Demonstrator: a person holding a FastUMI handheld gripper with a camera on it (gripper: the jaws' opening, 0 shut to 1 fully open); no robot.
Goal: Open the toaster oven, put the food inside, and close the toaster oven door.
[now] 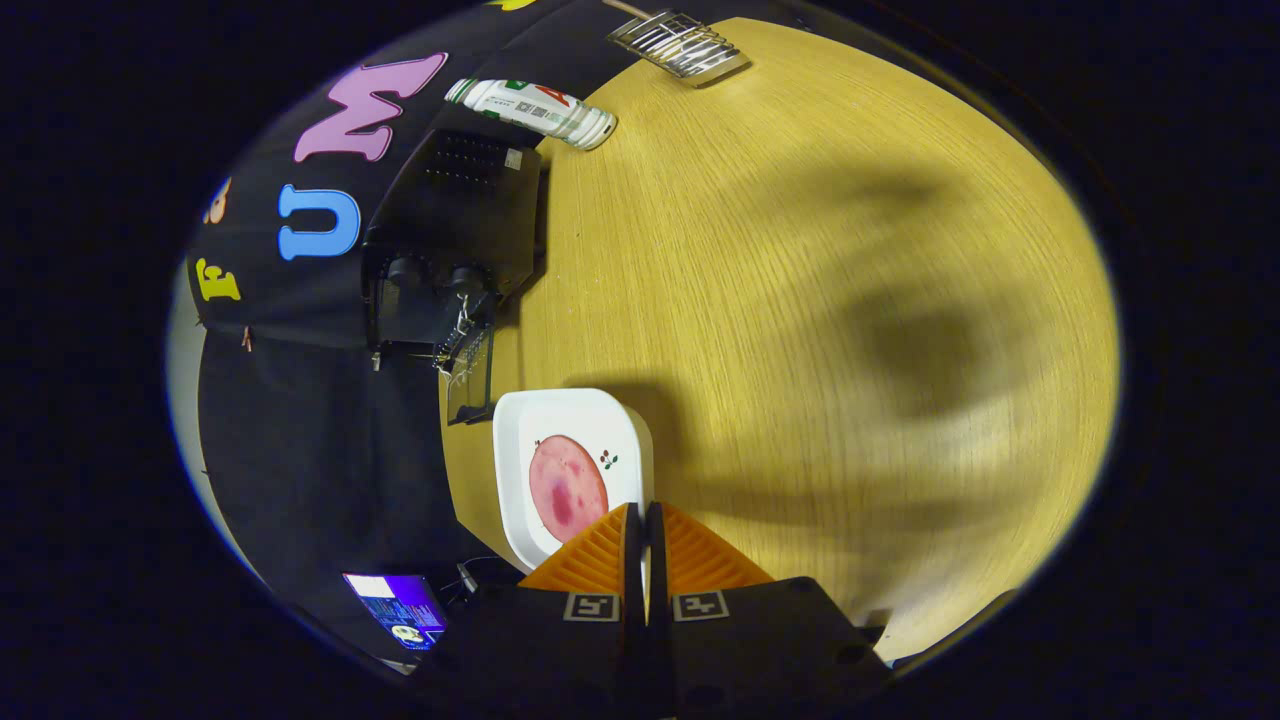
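Mostly bare wooden table (pixel 800 300); claw (pixel 643 520) fingers together over plate (pixel 520 420) rim.

You have one toaster oven (pixel 455 240), one white plate (pixel 615 420) carrying one slice of ham (pixel 567 487), one bottle (pixel 532 112), one wire rack (pixel 678 45) and one gripper (pixel 644 520), fingers closed together.

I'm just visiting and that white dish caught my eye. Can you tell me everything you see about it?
The white, square, rounded-corner plate looks like glossy ceramic, with a raised rim and a small cherry-like motif printed inside. It lies flat on the light wooden table, at the table's edge, near the black toaster oven. A round pink slice of meat lies on it. The tongs, fingers closed together, sit over its near edge; whether they touch it is unclear.
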